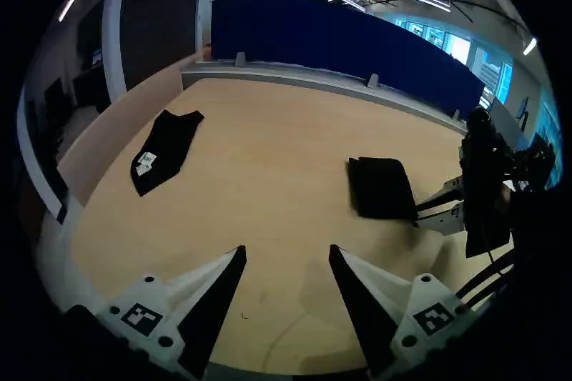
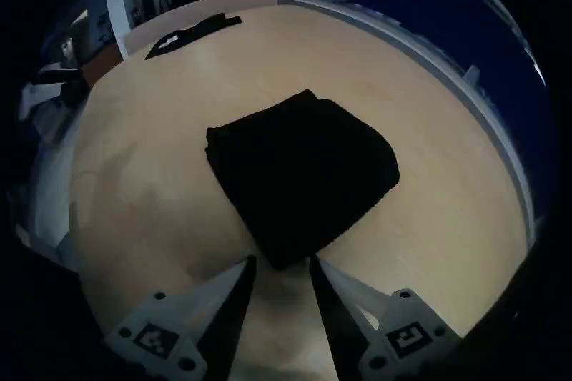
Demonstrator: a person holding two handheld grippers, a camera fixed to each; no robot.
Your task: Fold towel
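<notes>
A black towel lies folded into a thick rectangle on the wooden table. In the right gripper view the towel sits just ahead, its near corner reaching in between the tips of my right gripper. Those fingers stand a little apart and do not pinch the cloth. From the left gripper view, the right gripper points at the towel's right edge, held by a person's dark-sleeved arm. My left gripper hovers open over bare table, well short of the towel.
A second black cloth with a white label lies flat at the table's far left, also seen as the cloth. A blue partition runs behind the table's back edge.
</notes>
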